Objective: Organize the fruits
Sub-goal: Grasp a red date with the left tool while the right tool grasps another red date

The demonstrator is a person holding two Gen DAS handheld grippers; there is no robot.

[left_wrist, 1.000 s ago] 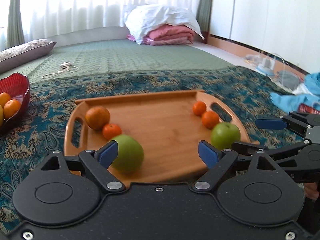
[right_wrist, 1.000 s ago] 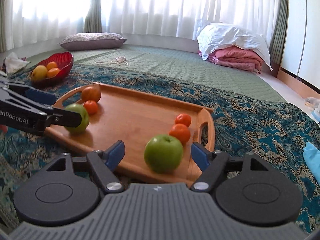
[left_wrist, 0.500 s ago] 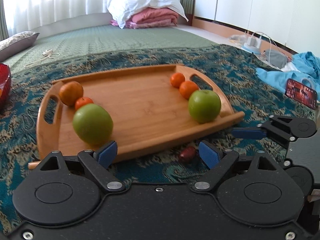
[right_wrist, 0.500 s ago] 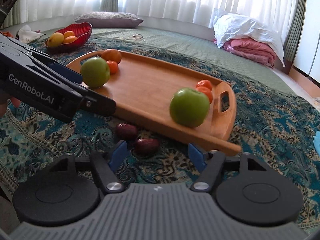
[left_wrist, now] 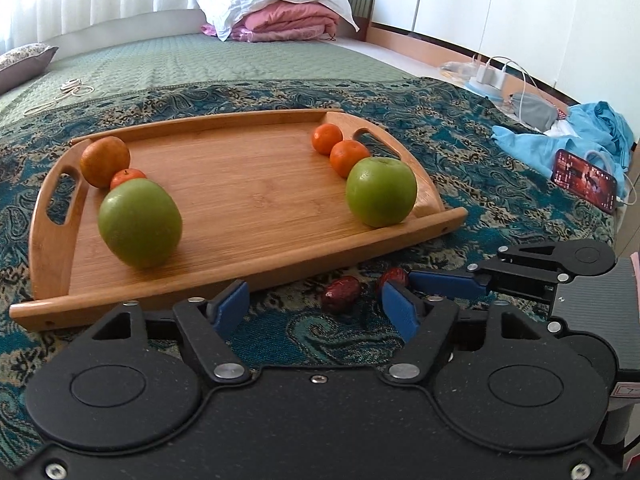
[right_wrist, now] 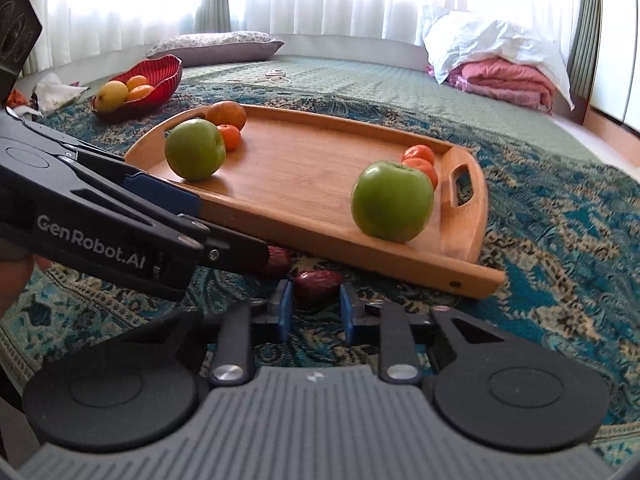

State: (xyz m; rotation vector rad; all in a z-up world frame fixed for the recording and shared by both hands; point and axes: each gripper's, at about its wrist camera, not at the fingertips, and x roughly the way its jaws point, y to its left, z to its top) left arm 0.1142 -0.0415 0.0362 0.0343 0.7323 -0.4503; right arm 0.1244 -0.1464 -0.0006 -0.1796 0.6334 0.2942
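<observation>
A wooden tray (left_wrist: 248,196) holds two green apples (left_wrist: 140,222) (left_wrist: 380,191) and small oranges at both ends. Two dark red dates lie on the cloth before the tray's near edge. My left gripper (left_wrist: 314,307) is open, with one date (left_wrist: 342,288) just ahead between its fingers. My right gripper (right_wrist: 314,307) has narrowed around the other date (right_wrist: 317,285), its blue pads close on either side; contact is unclear. In the right wrist view the tray (right_wrist: 320,172) sits ahead, and the left gripper's arm crosses at left, hiding part of the first date (right_wrist: 279,260).
A red bowl (right_wrist: 138,90) of fruit stands far left on the patterned cloth. Folded bedding (left_wrist: 276,4) lies at the back. A phone (left_wrist: 584,180), blue cloth and chargers lie off to the right.
Both grippers pulled back from the tray and dropped toward the two dates. The right gripper's fingers narrowed around one date. The left gripper stayed open.
</observation>
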